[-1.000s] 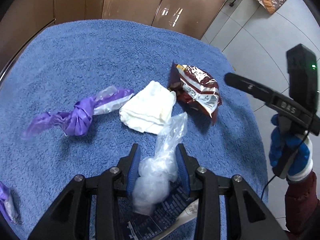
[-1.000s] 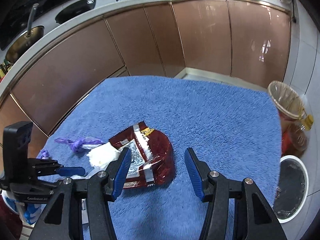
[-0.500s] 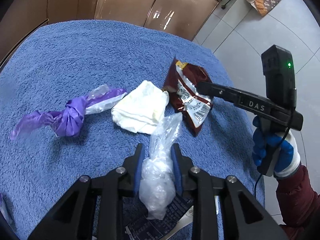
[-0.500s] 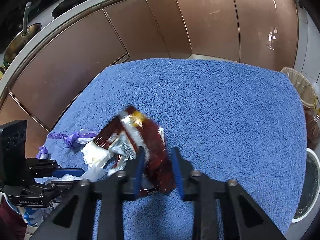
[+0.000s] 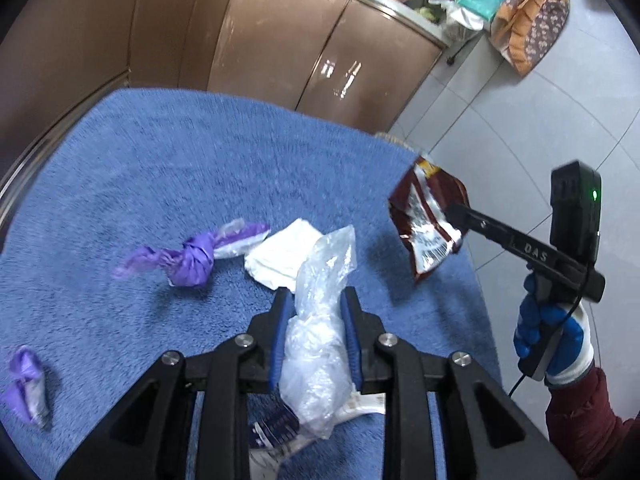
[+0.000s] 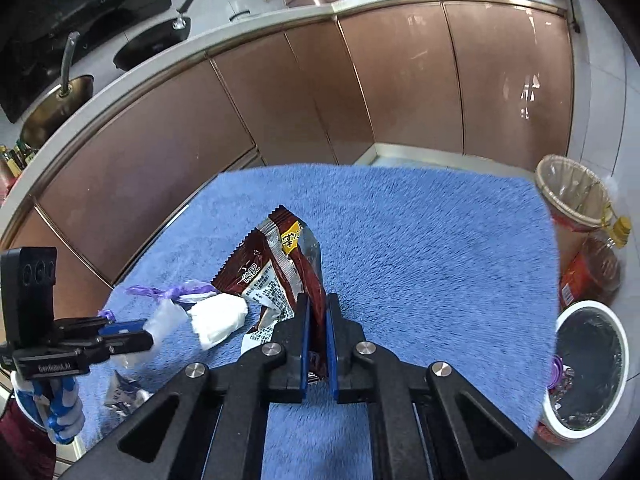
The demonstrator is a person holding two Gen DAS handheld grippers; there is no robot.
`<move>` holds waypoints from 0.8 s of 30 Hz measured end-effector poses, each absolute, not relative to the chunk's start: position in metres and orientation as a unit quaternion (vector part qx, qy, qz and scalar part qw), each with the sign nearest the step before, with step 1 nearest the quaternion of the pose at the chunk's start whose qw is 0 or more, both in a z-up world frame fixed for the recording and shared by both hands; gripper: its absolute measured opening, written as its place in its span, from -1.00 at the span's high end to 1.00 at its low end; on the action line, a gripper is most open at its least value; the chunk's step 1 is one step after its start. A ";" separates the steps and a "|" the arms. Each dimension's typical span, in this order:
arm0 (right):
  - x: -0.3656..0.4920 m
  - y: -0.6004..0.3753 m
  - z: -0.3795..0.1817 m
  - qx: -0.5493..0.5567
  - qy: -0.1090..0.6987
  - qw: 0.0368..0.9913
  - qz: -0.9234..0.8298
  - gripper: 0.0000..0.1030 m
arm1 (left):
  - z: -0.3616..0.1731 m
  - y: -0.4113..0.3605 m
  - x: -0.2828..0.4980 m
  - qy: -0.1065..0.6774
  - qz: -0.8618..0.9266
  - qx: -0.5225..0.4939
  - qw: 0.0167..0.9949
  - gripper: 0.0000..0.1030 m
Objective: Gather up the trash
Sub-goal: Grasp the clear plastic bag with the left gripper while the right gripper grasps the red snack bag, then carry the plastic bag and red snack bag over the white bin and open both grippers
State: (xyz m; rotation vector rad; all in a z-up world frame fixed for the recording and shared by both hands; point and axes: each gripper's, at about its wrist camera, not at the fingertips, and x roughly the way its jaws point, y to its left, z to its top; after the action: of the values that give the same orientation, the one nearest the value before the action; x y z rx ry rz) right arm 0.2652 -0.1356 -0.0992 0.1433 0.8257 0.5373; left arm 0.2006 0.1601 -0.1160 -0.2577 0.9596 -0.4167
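Observation:
My left gripper (image 5: 318,296) is shut on a crumpled clear plastic bag (image 5: 316,344), held a little above the blue towel (image 5: 160,160). The right gripper (image 6: 317,300) is shut on the lower edge of a dark red snack wrapper (image 6: 272,264), which stands up off the towel. From the left wrist view that wrapper (image 5: 424,216) hangs at the right gripper's tip, over the towel's right edge. On the towel lie a white tissue (image 5: 280,252), a knotted purple bag (image 5: 192,258) and a small purple scrap (image 5: 26,380). A printed wrapper (image 5: 276,428) lies under my left gripper.
Right of the towel on the floor stand a white bin with a black liner (image 6: 588,368), a lined basket bin (image 6: 568,192) and an oil bottle (image 6: 596,272). Brown cabinets (image 6: 280,112) curve behind the towel. A gloved hand (image 5: 552,340) holds the right gripper.
The right gripper shut on the snack wrapper and lifted it off the towel. My left gripper squeezed onto the clear bag and rose with it.

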 end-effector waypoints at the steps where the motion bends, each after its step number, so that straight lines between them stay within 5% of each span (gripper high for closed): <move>1: 0.260 -0.139 -0.093 0.069 0.391 0.881 0.257 0.86 | -0.109 0.160 0.197 0.452 -0.195 -0.123 0.862 0.54; 24: 0.119 -0.190 0.041 0.087 0.238 0.931 0.262 0.86 | 0.071 0.186 0.044 0.290 -0.147 -0.124 0.938 0.54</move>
State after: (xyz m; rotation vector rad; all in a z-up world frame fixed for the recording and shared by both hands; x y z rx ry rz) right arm 0.1187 -0.1901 0.0414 0.1779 0.4873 0.5363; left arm 0.0442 0.1863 0.0708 -0.2538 0.5916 -0.2999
